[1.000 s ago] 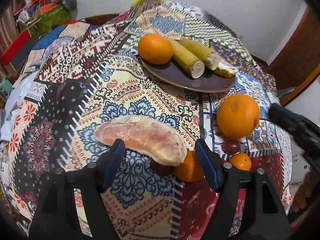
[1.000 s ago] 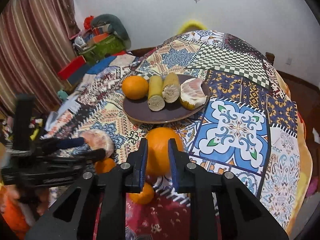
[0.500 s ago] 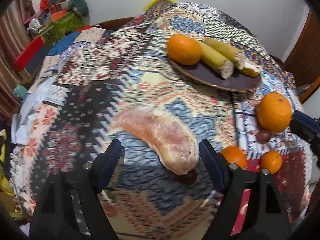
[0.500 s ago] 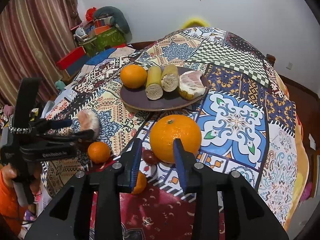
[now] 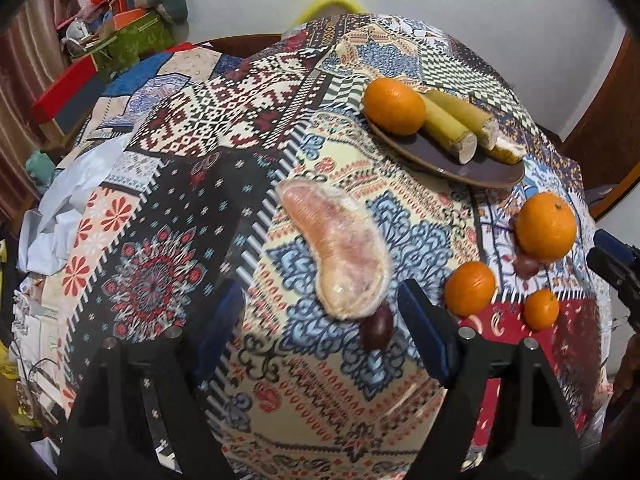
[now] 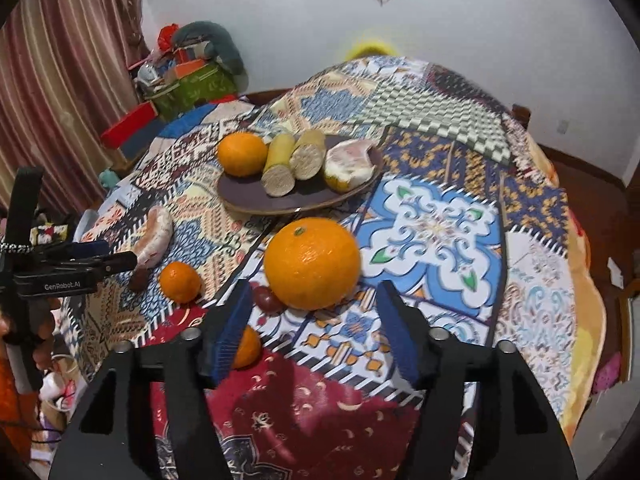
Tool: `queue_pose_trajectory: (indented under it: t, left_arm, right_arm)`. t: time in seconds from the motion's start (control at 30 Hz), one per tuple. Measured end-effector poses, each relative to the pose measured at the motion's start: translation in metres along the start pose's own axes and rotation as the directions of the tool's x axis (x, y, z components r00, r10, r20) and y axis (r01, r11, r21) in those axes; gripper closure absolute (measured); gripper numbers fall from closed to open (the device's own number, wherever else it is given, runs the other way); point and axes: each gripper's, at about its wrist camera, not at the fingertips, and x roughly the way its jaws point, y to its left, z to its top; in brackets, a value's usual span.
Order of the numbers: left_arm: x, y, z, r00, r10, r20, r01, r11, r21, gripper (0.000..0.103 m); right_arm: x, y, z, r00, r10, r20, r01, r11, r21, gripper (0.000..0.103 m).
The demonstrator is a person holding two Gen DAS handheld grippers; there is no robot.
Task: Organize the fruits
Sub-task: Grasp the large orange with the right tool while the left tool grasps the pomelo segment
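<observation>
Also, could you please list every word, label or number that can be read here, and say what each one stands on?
"GenRobot.AI": white lettering on the black body of the left gripper, seen in the right wrist view.
No other text is readable: the boxes piled by the wall are too small and blurred, and the tablecloth bears only patterns.

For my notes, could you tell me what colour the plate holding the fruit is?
Dark brown; the plate shows best in the right wrist view.

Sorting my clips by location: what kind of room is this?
Probably a lived-in room at home: a round table under a patchwork cloth, striped curtains, boxes and bags piled in the corner, and a dark plate of fruit.
</observation>
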Motion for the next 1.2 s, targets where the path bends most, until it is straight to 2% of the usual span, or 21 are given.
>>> queue_pose_trajectory:
  t: [0.17, 0.33, 0.47, 0.73, 0.8, 0.93, 1.2]
  left_arm:
    - [0.022, -0.006, 0.009, 0.999, -0.004, -0.040, 0.004, 1.000, -0.009, 0.023]
    - [0.031, -0.005, 0.013, 0.999, -0.024, -0.033, 0.024, 0.999, -0.024, 0.025]
    - [0.038, -0.003, 0.017, 0.999, -0.043, -0.024, 0.043, 0.999, -0.019, 0.031]
    - [0.044, -0.007, 0.021, 1.000, -0.023, -0.004, 0.023, 1.000, 0.018, 0.041]
    - [0.045, -0.010, 0.022, 1.000, -0.015, 0.001, 0.015, 0.999, 0.029, 0.047]
    - [0.046, -0.010, 0.023, 1.000, -0.015, 0.006, 0.015, 0.999, 0.032, 0.048]
    - [0.038, -0.005, 0.022, 0.999, -0.037, 0.010, 0.036, 0.999, 0.012, 0.058]
  right_arm:
    - [0.008, 0.001, 0.002, 0.999, -0.031, -0.012, 0.031, 0.999, -0.016, 0.034]
    - [0.024, 0.003, 0.003, 0.999, -0.027, -0.041, 0.027, 0.999, -0.024, 0.034]
    - [0.034, 0.005, 0.005, 0.998, -0.024, -0.054, 0.022, 0.999, -0.025, 0.034]
    - [0.051, 0.006, 0.007, 0.997, -0.019, -0.080, 0.018, 1.000, -0.021, 0.034]
    - [0.053, 0.004, 0.007, 0.996, -0.012, -0.083, 0.011, 1.000, -0.010, 0.034]
    - [0.055, 0.002, 0.008, 0.996, 0.014, -0.089, -0.013, 1.000, 0.012, 0.036]
    - [0.052, 0.003, 0.008, 0.997, 0.021, -0.073, -0.020, 1.000, 0.014, 0.038]
